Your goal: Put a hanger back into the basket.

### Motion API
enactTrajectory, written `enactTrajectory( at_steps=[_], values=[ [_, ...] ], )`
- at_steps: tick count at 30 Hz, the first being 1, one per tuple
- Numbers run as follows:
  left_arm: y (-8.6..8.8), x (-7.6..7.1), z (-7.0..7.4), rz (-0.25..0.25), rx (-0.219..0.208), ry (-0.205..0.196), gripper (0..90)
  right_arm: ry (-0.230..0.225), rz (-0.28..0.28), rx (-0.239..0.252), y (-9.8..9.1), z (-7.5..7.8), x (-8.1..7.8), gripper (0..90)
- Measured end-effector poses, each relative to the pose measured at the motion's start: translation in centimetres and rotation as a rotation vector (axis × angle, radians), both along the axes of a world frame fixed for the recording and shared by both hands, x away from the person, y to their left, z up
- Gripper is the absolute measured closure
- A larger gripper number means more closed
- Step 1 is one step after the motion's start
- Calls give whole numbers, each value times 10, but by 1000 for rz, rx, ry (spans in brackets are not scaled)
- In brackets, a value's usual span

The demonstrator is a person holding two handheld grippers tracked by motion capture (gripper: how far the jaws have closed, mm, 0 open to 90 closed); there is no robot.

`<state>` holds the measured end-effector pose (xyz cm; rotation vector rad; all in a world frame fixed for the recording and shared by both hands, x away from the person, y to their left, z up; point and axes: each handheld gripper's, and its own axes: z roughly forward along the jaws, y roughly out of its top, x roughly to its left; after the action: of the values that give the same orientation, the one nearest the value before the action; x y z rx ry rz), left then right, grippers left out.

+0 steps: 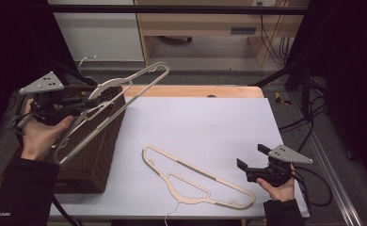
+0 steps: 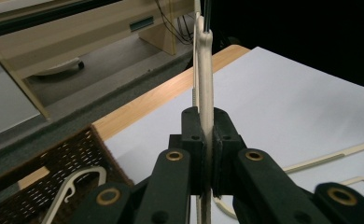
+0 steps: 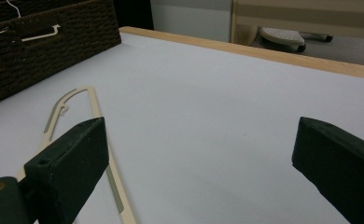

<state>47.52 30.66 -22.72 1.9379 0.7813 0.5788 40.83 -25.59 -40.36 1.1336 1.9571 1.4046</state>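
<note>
A cream clothes hanger hangs tilted in the air over the dark wicker basket at the left, with my left gripper shut on its neck. Seen from the left gripper view, the hanger stands edge-on, pinched between the black pads. A second cream hanger lies flat on the white table cover near the front. My right gripper rests open at the front right, just beside that hanger's end. The right gripper view has the lying hanger behind the left jaw, with nothing between the jaws.
The basket holds another pale hanger inside. The white cover spans the table, with a wooden edge at the back. Cables trail on the floor at the right. Wooden furniture stands beyond the table.
</note>
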Motion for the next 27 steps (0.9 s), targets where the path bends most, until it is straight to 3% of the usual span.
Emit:
enactTrajectory(
  at_steps=[5,17,21,27],
  values=[
    [23,4,-2,44,21,-16,861,2,0,-2,0,0,0,41],
    [79,11,-22,106,31,11,861,7,5,-4,1,-1,0,39],
    [95,14,-33,128,20,31,861,1,12,-13,1,-1,1,39],
    [115,19,-49,171,37,74,861,2,13,-16,1,-1,1,40]
  ],
)
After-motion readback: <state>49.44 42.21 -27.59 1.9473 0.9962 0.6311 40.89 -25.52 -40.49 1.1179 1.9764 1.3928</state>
